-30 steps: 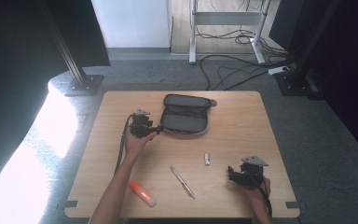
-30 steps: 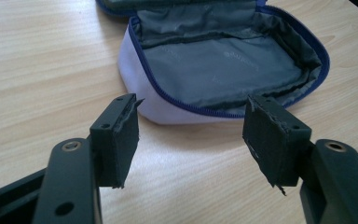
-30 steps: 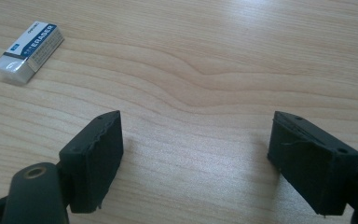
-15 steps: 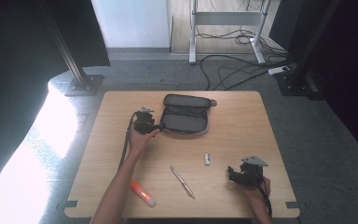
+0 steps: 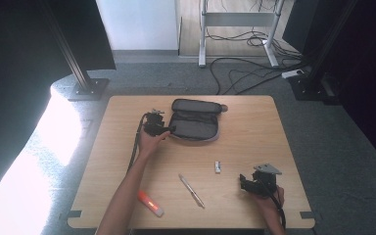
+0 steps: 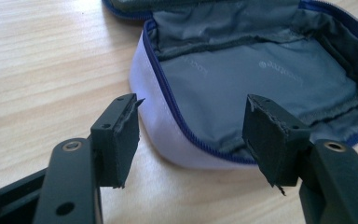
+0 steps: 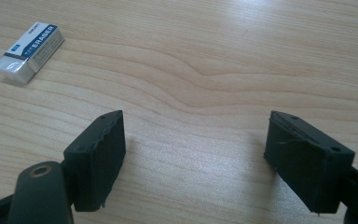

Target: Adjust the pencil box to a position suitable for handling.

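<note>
At the near edge of the table (image 5: 254, 122) in the high view, the right gripper (image 5: 245, 182) is resting low over the wood with its jaws spread wide and nothing between them. In the right gripper view only bare wood grain is lying between the two black pads, and a white eraser (image 7: 29, 45) in a blue-printed sleeve is lying well beyond and to the left of them; in the high view it sits just ahead of that gripper. Along the same near stretch an orange-and-white marker (image 5: 150, 203) and a slim silver pen (image 5: 191, 190) are lying apart from both grippers.

Farther off, the left gripper (image 5: 169, 129) is hovering at the left end of the open pencil case (image 5: 195, 126). Its jaws are standing wide apart, gripping nothing. In the left gripper view the pencil case's pale rim and blue zipper are curving between the pads, seemingly just short of touching them, and the grey lining (image 6: 261, 79) is opening out beyond.
</note>
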`<state>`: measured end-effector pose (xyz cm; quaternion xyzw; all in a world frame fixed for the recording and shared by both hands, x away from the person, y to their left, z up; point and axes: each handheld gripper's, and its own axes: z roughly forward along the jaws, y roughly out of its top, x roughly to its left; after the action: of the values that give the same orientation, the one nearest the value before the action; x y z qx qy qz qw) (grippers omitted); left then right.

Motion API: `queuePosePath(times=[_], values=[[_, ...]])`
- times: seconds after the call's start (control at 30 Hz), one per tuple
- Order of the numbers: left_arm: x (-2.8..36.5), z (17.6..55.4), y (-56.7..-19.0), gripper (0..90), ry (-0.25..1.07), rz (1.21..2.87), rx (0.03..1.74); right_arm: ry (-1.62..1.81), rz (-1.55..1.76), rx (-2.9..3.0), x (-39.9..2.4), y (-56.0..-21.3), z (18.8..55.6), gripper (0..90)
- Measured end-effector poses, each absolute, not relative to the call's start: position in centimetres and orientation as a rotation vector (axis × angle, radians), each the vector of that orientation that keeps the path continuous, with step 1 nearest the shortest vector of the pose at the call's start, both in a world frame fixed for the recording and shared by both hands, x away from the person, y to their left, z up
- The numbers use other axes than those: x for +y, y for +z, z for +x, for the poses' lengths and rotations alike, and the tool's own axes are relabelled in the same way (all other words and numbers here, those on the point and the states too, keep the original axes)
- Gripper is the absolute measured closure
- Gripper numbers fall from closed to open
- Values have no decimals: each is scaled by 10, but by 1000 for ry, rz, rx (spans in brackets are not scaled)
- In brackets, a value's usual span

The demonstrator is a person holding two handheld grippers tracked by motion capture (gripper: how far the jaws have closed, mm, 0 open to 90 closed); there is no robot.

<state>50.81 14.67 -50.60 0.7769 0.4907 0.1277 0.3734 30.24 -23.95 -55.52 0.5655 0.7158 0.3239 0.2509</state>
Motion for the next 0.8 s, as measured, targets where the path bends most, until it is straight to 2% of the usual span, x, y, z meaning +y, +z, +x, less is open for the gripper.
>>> queuePosePath(times=[0.2,0.53,0.8], values=[[136,519,-515,396,319,2001,1269,887,1541,1940,-238,-555,301,218],[134,525,-523,592,349,2013,1303,888,1542,1942,-239,-555,302,213],[141,531,-531,566,339,2017,1353,889,1537,1947,-239,-555,303,207]])
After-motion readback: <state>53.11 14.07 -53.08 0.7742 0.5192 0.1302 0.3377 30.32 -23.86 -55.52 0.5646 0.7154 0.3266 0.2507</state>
